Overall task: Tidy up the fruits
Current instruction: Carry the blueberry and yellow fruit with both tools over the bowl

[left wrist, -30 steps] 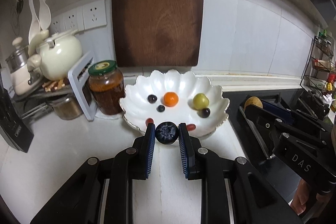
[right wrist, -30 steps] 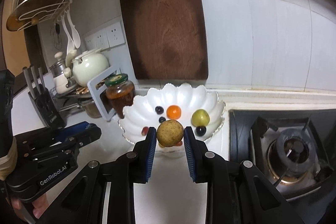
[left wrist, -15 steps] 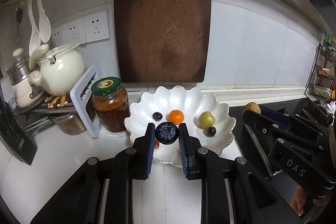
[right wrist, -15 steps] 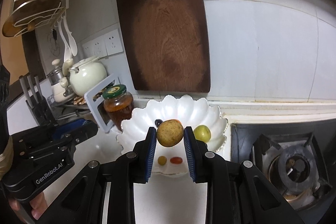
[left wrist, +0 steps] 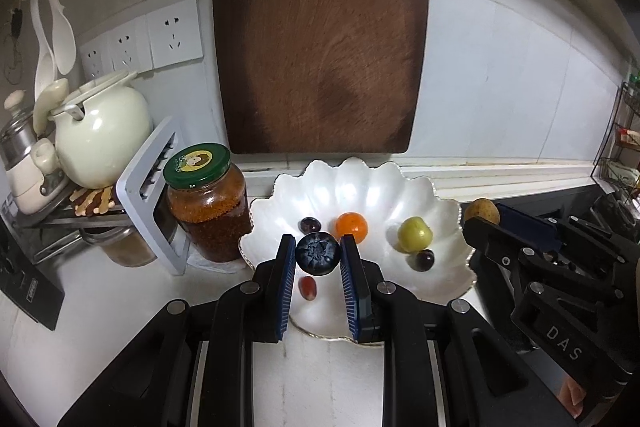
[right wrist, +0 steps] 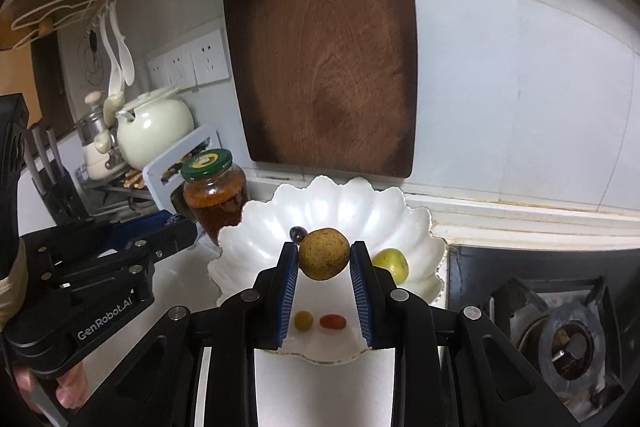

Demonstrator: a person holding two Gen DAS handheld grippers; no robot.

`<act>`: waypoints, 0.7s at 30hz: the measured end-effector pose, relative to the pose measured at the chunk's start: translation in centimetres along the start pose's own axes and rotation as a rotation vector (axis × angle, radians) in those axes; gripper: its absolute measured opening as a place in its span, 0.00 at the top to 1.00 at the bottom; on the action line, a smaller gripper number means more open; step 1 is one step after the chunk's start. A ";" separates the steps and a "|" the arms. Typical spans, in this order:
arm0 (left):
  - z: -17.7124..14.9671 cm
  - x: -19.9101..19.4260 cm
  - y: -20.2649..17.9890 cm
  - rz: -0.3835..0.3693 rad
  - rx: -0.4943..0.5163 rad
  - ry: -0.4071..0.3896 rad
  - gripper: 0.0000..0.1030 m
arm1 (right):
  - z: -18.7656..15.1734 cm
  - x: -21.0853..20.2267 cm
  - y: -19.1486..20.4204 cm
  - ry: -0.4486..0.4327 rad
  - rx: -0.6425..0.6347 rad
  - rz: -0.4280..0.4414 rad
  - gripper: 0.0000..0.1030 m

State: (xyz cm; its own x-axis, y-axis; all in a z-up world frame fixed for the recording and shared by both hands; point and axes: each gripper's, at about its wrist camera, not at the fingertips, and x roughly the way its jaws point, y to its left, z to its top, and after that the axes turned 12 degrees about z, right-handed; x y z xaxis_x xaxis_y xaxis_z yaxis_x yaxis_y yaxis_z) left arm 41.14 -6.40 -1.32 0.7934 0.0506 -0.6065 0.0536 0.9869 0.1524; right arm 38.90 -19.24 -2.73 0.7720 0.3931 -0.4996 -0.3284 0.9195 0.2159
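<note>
I have my left gripper (left wrist: 318,259) clamped on a blueberry (left wrist: 318,253) above the near half of the white scalloped plate (left wrist: 360,179); it's soft, so light pressure across its middle. My right gripper (right wrist: 324,261) grips a firmer, heavier yellow-brown round fruit (right wrist: 324,254) at its widest, also above the plate.

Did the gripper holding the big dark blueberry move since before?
Yes. The left gripper carried the dark blueberry forward over the white scalloped plate, toward the wooden cutting board.
</note>
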 end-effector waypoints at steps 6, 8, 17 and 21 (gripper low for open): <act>0.4 2.4 0.4 0.003 -0.001 0.048 0.78 | 0.8 2.4 -0.4 0.038 0.004 -0.001 0.72; 0.5 3.2 0.5 0.002 -0.004 0.069 0.78 | 1.0 3.2 -0.7 0.054 0.010 -0.001 0.72; 0.5 7.1 0.3 0.006 0.010 0.148 0.78 | 1.1 6.5 -2.2 0.131 0.047 0.006 0.72; 0.3 8.8 0.1 0.009 0.021 0.185 0.77 | 0.8 7.9 -2.8 0.165 0.048 -0.009 0.72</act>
State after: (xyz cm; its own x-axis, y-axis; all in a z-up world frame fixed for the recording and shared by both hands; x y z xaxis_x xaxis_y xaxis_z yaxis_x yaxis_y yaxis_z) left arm 48.33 -5.95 -6.40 0.6688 0.0884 -0.7382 0.0615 0.9829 0.1734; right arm 46.32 -18.68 -6.56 0.6737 0.3833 -0.6318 -0.2921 0.9235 0.2487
